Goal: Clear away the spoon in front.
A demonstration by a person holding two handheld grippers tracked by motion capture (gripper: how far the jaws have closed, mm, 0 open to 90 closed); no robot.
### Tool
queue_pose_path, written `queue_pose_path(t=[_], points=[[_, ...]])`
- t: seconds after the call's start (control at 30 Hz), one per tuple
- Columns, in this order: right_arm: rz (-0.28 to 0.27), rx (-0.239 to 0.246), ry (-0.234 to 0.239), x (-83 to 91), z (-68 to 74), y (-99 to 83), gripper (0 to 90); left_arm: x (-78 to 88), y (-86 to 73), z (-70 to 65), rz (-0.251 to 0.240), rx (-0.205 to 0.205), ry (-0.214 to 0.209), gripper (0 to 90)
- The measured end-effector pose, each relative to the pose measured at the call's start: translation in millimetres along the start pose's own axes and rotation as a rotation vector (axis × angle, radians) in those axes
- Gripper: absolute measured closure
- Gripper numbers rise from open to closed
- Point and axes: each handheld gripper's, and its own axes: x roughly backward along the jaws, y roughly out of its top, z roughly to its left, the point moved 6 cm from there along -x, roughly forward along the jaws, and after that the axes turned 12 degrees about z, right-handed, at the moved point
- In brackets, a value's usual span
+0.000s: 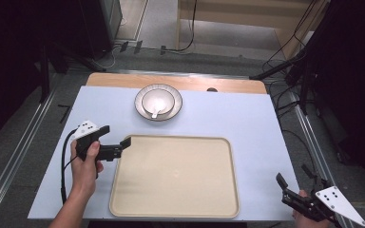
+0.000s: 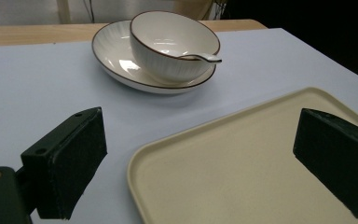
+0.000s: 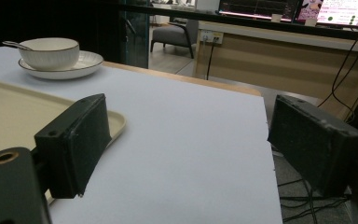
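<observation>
High view: the left gripper hovers open-jawed over the tray's near-left corner. The right gripper, jaws spread, holds nothing at the table's edge

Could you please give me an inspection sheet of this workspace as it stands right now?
Surface: pale blue sheet over a wooden table, whose far edge shows bare.
Job's things: beige tray, empty, near the front; bowl standing in a plate at the far middle, spoon in the bowl.
Clutter: nothing seen.
Grippers: left hand-held gripper open, jaws astride the tray's near-left corner, one jaw over the tray; right hand-held gripper open at the front right corner of the table, clear of everything.
Cables: black cable trailing from the left hand-held gripper; more cables on the floor behind.
Surroundings: metal rails beside the table, dark stands, wooden furniture beyond.
</observation>
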Motion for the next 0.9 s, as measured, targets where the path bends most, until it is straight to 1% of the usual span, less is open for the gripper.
queue_pose_path(t=[0.07, 0.17, 0.3, 0.53, 0.7, 0.73, 0.77, 0.83, 0.87, 0.9], points=[[0.000, 0.000, -0.001, -0.3, -0.9, -0.4, 13.3, -6.3, 5.0, -3.1, 0.005, -0.006, -0.012, 3.1], [0.001, -0.001, -0.003, -0.1, -1.8, -0.5, 13.3, -14.9, 11.4, -5.9, 0.017, -0.015, -0.009, 3.4], [0.002, 0.000, -0.004, 0.6, -1.4, -0.3, 13.3, -23.7, 19.6, -8.1, 0.021, -0.021, -0.010, 4.7], [0.005, 0.003, 0.000, -1.6, -1.5, -1.2, 13.3, -39.7, 28.3, -10.5, 0.039, -0.019, -0.010, 4.8], [0.006, 0.008, 0.006, -3.2, 0.0, -0.6, 13.3, -51.1, 35.4, -11.5, 0.042, -0.001, -0.006, 7.1], [0.007, 0.009, 0.006, -3.3, 0.2, -0.7, 13.3, -52.8, 37.4, -12.6, 0.033, -0.007, -0.015, 7.4], [0.007, 0.008, 0.008, -3.4, 0.5, -0.5, 13.3, -53.4, 39.4, -14.3, 0.023, -0.019, -0.034, 7.3], [0.010, 0.002, 0.011, -3.3, 1.3, -0.6, 13.3, -58.0, 42.8, -15.5, 0.038, -0.009, -0.026, 7.9], [0.009, 0.003, 0.011, -3.3, 1.2, -0.5, 13.3, -60.0, 44.8, -16.4, 0.036, -0.006, -0.028, 8.7], [0.006, 0.006, 0.011, -3.7, 0.9, -0.4, 13.3, -61.9, 46.1, -16.8, 0.043, -0.009, -0.019, 8.7]])
